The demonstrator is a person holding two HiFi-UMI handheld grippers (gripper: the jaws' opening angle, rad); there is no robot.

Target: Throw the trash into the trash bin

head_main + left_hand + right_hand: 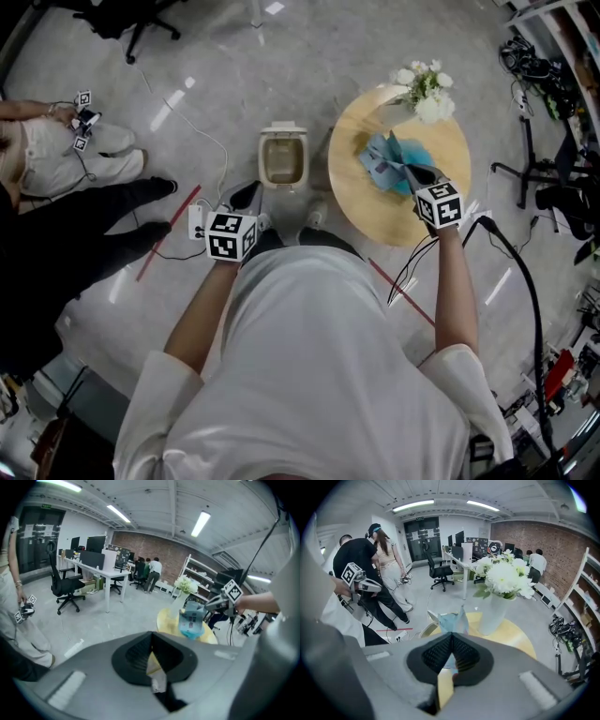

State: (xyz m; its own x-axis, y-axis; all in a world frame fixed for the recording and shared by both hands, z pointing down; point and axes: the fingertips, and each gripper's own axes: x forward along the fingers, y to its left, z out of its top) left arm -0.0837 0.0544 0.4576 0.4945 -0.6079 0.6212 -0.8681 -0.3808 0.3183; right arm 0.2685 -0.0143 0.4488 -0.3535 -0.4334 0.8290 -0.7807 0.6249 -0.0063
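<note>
1. The right claw [451, 634] is pressed together on the trash [451, 619], a crumpled blue wrapper that sticks out past its tips.
2. Held so, the trash hangs over the round table [375, 214], near the flowers [424, 89]. I cannot tell whether it touches the table top.
3. The left claw [151, 635] is also closed, with nothing seen in it. It hangs over the floor close to the bin [282, 157].
4. The bin stands on the floor just beside the table, on its left in the head view. Its lid is up and its mouth open, and it lies between the two claws.
5. Step in hand, as I judge it: the grasp is made, and the carry to the bin comes now.
6. The next move calls for swinging the right claw off the table's edge until the trash is over the bin's mouth, then spreading the jaws. A light wrapper may cling or drift, so it should be let go low and centred.
</note>
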